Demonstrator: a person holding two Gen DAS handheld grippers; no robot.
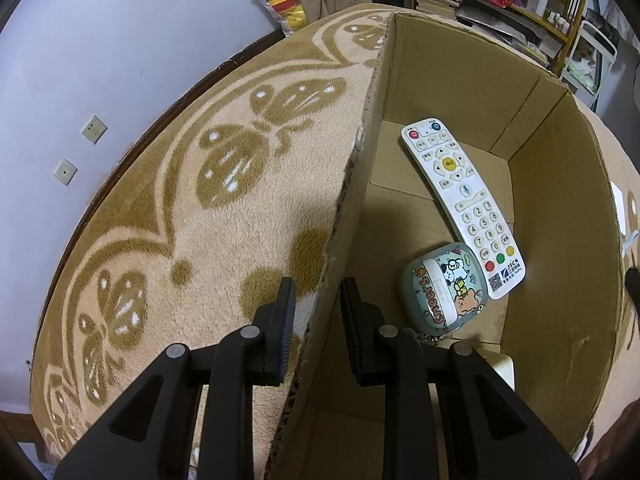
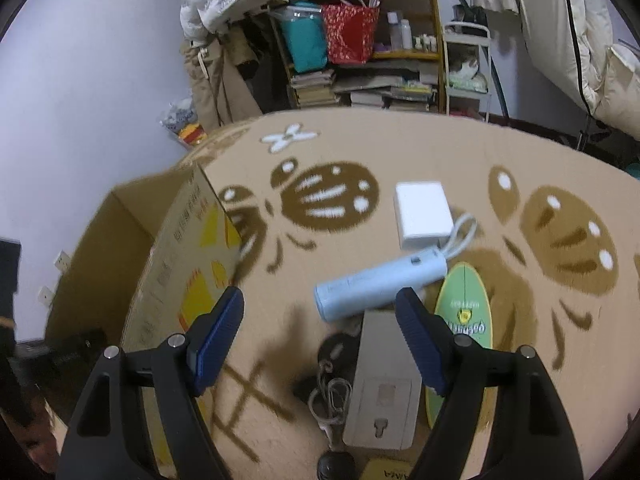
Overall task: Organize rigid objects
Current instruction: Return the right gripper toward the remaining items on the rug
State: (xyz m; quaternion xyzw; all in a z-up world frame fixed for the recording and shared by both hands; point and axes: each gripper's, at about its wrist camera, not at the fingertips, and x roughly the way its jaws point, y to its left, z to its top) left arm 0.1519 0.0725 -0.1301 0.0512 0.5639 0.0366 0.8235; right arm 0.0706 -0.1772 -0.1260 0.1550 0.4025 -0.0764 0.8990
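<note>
- We see a cardboard box (image 1: pixel 460 80) standing open on a tan blanket (image 1: pixel 180 208) patterned with brown butterflies
- Inside the box, a white remote control (image 1: pixel 460 204) lies on the floor of it, and a pale green case with cartoon stickers (image 1: pixel 442 288) touches the remote's lower end
- A keyring trails from that case toward the near corner, where a pale block is half hidden behind our left gripper
- Our left gripper (image 1: pixel 318 304) is clamped on the box's near wall (image 1: pixel 356 184), one finger outside over the blanket and one inside the box, the cardboard edge pinched between the pads
- From the right wrist view the box (image 2: pixel 168 260) stands to the left, its printed side facing us
- On the blanket to the right of it lie a white rectangular block (image 2: pixel 422 214), a light blue cylinder with a white loop (image 2: pixel 380 284), a green oval card (image 2: pixel 466 320) and a grey flat device (image 2: pixel 382 384), all close together
- The blue cylinder rests across the top end of the grey device, and the green card lies just beside both
- A bunch of keys and rings (image 2: pixel 330 388) sits to the left of the grey device, touching its edge
- Our right gripper (image 2: pixel 320 300) stands wide apart, holding nothing, its fingers to either side of the blue cylinder's near end and the grey device
- Behind the blanket, a shelf (image 2: pixel 360 40) of books and bags stands against the wall
</note>
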